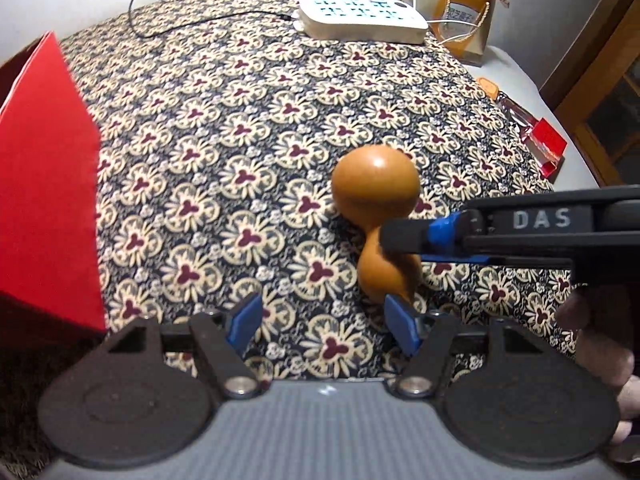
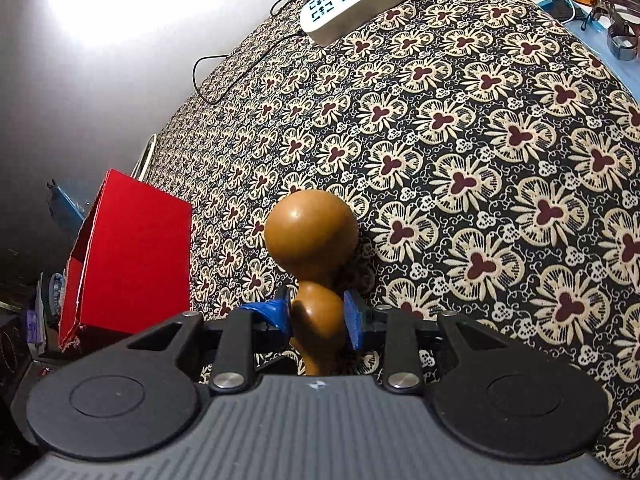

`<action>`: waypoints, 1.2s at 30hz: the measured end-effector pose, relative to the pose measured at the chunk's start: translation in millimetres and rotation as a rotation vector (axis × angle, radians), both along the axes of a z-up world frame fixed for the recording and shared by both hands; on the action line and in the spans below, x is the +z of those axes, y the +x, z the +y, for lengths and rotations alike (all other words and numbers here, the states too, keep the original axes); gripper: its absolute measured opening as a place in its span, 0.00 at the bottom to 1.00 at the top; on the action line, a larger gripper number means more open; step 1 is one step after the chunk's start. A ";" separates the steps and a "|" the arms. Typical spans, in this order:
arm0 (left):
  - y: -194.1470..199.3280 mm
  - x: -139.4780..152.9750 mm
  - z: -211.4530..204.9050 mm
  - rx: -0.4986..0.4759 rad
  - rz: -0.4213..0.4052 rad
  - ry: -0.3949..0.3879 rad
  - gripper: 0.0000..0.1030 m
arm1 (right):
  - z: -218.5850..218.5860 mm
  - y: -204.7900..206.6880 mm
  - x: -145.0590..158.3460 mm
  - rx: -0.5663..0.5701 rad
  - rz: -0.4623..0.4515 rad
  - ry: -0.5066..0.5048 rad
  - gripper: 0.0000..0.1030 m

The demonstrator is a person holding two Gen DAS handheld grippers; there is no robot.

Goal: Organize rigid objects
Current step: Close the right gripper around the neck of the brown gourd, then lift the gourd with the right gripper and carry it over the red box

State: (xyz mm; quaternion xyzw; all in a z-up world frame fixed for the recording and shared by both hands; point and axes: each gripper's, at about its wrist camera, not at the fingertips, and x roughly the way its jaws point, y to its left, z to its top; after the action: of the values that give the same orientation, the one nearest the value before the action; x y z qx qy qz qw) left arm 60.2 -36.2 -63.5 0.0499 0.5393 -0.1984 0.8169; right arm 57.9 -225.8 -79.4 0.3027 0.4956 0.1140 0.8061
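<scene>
Your right gripper [image 2: 316, 312] is clamped on the smaller lobe of the gourd [image 2: 310, 232], which sits over the patterned surface [image 2: 480, 140], right of the red box [image 2: 132, 256]. Your left gripper [image 1: 320, 320] is spread, holding nothing, with the gourd just ahead of its right finger.

Gourd [image 1: 376, 188] on tablecloth [image 1: 224, 128], box [image 1: 44, 184] left, apparently apart.
</scene>
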 end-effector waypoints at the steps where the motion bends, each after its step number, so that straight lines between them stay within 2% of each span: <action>1: 2.2 -0.1 -3.3 -0.010 -0.010 -0.003 0.66 | 1.2 1.8 -0.2 -0.004 -0.007 -0.007 0.13; 6: 13.1 -0.4 -13.9 -0.043 -0.051 -0.019 0.66 | -4.2 14.1 -9.5 0.004 -0.012 0.053 0.16; 10: 17.7 -2.2 -15.6 -0.079 -0.049 -0.044 0.66 | -8.3 21.0 -16.9 -0.014 0.015 0.106 0.17; 14: 25.8 -11.8 -17.2 -0.080 -0.057 -0.030 0.66 | 2.3 28.9 -25.0 0.002 0.010 0.129 0.19; 16: 29.3 -15.5 -16.9 -0.086 -0.049 -0.030 0.61 | 8.6 30.4 -23.5 0.015 -0.027 0.094 0.17; 18: 32.7 -17.6 -15.7 -0.099 -0.024 -0.050 0.50 | 12.2 31.3 -22.8 0.023 -0.037 0.084 0.17; 23: 28.5 -17.6 -16.5 -0.113 -0.004 -0.061 0.38 | 18.7 25.8 -22.2 0.047 -0.058 0.079 0.15; 33: 2.5 -13.2 -22.0 -0.171 0.044 -0.008 0.38 | 31.8 -7.6 -21.4 0.079 -0.046 0.041 0.15; 36: -8.1 -4.5 -22.0 -0.186 0.032 -0.008 0.38 | 37.1 -19.5 -13.5 0.090 -0.064 0.024 0.15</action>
State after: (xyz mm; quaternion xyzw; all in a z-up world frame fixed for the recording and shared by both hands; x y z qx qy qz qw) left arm 52.1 -58.2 -68.1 0.0935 0.5446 -0.2765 0.7863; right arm 38.4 -188.7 -92.9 0.2857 0.4815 0.1656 0.8119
